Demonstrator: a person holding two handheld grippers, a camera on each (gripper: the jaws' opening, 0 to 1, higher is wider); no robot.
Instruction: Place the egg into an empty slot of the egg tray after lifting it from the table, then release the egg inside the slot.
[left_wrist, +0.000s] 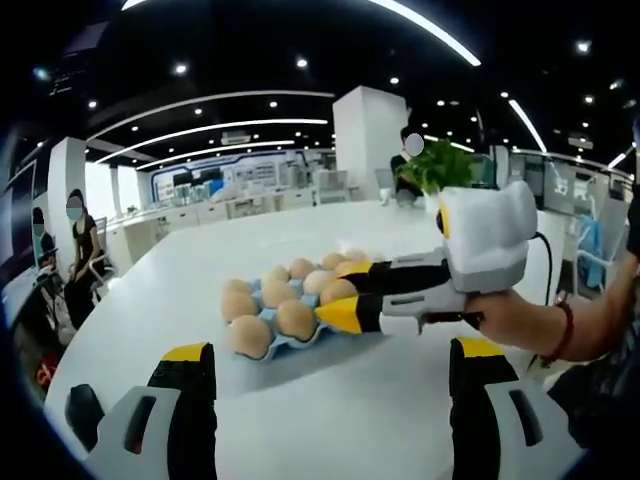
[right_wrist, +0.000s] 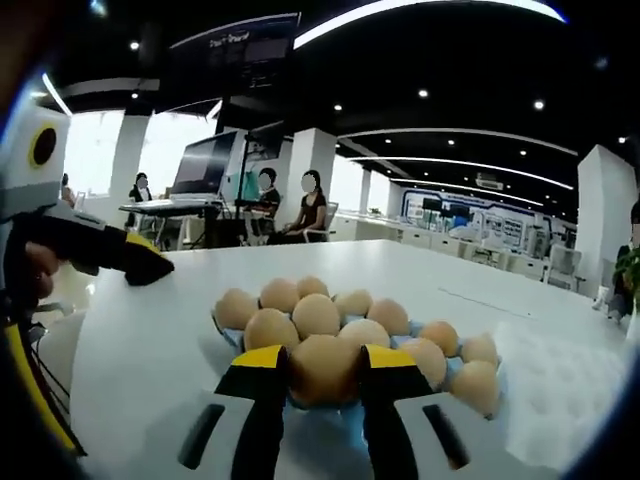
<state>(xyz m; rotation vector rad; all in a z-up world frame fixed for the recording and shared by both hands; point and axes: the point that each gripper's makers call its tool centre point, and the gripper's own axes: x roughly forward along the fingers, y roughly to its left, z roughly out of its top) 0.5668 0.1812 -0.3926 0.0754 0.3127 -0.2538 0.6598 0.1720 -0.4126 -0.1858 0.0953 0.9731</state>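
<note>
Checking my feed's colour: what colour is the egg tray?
Light blue egg tray, clearest in left gripper view.

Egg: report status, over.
Right gripper shut on egg, low at blue egg tray near edge. Left gripper open, clear. Nothing in the way.

Tan eggs (right_wrist: 316, 314); pale blue egg tray (left_wrist: 300, 345); white table (left_wrist: 330, 420).

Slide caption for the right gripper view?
Right tool holds an egg over the blue egg tray.
</note>
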